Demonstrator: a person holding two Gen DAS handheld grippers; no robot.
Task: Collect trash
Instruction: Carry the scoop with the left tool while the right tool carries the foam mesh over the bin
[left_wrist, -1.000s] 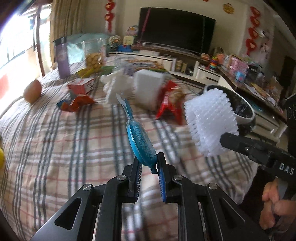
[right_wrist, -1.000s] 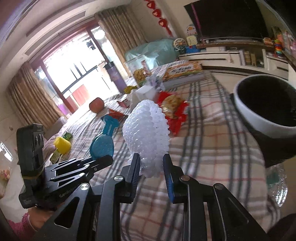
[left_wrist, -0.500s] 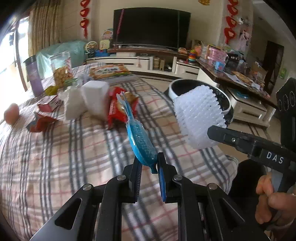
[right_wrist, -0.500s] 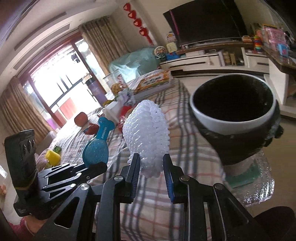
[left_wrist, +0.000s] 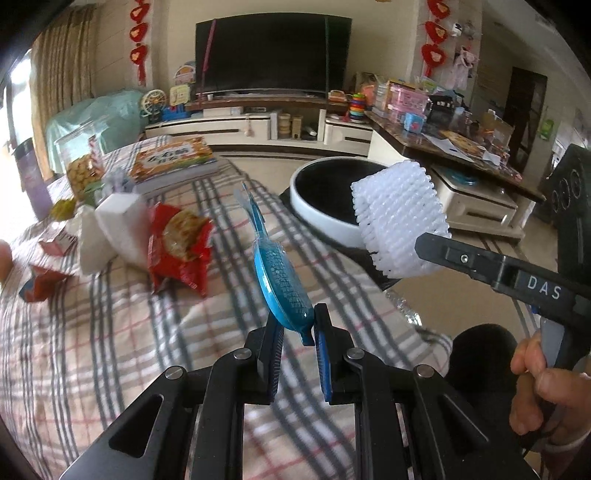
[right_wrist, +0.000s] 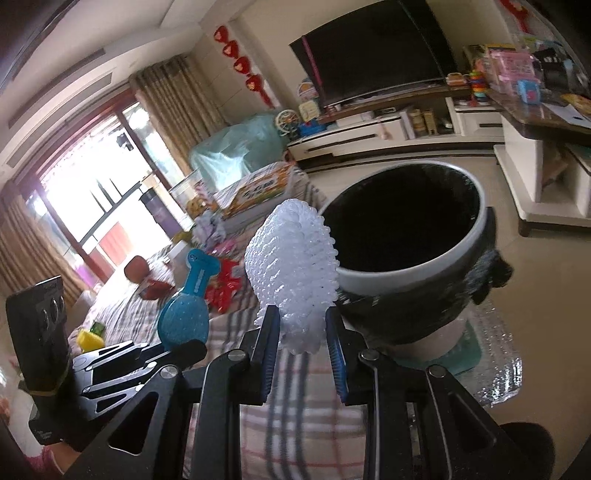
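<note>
Tongs (left_wrist: 298, 334) pinch glossy blue dimpled packet (left_wrist: 281, 282); others (right_wrist: 302, 338) squeeze knobbly white foam net (right_wrist: 293, 273).

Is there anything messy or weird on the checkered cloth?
Yes. A red snack wrapper lies crumpled and open on the checkered cloth, beside a white carton that leans over. More torn red packaging sits near the left edge. It all looks like litter, not yet collected.
</note>
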